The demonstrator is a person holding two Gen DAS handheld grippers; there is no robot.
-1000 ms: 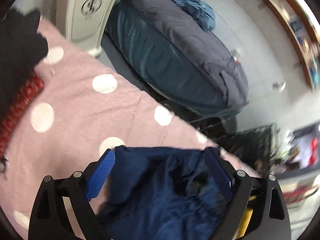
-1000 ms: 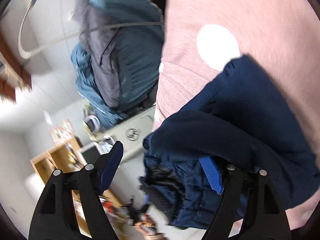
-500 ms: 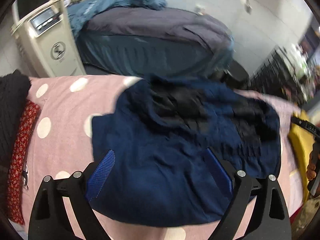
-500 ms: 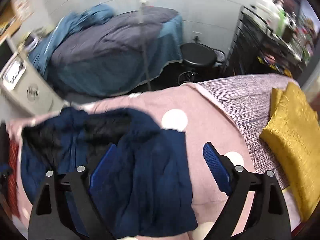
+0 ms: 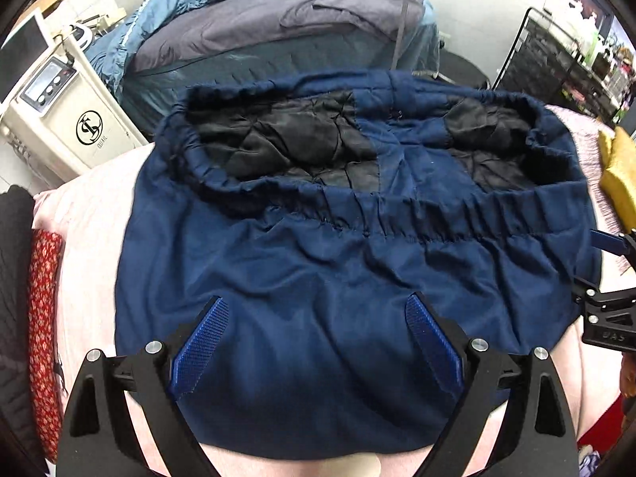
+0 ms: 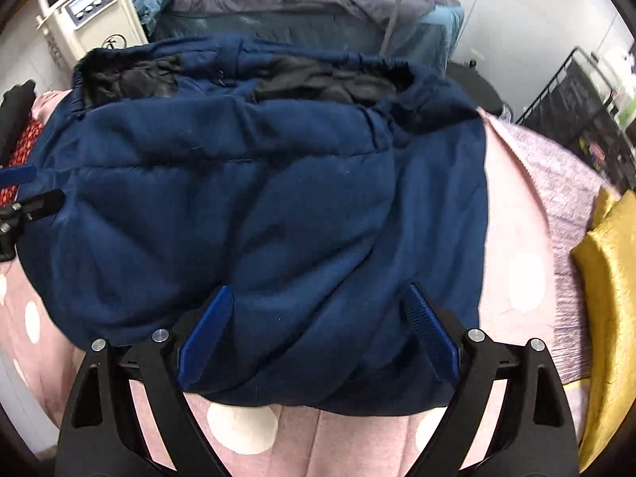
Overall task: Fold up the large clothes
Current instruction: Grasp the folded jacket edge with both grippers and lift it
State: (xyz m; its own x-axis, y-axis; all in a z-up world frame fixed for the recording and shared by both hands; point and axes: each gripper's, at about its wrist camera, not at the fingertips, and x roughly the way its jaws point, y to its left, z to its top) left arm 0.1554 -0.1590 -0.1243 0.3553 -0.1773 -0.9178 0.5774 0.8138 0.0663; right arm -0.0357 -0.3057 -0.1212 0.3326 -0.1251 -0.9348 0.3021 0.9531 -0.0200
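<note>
Covering a pink dotted bedspread (image 6: pixel 246 433): navy jacket (image 6: pixel 258 206).

- Your left gripper (image 5: pixel 316 320) had its jaws spread wide, blue pads (image 5: pixel 198 351) angled outward, gripping nothing.
- Your right gripper (image 6: pixel 318 302) was likewise wide open, pads (image 6: pixel 431 336) splayed, level beside the left.
</note>
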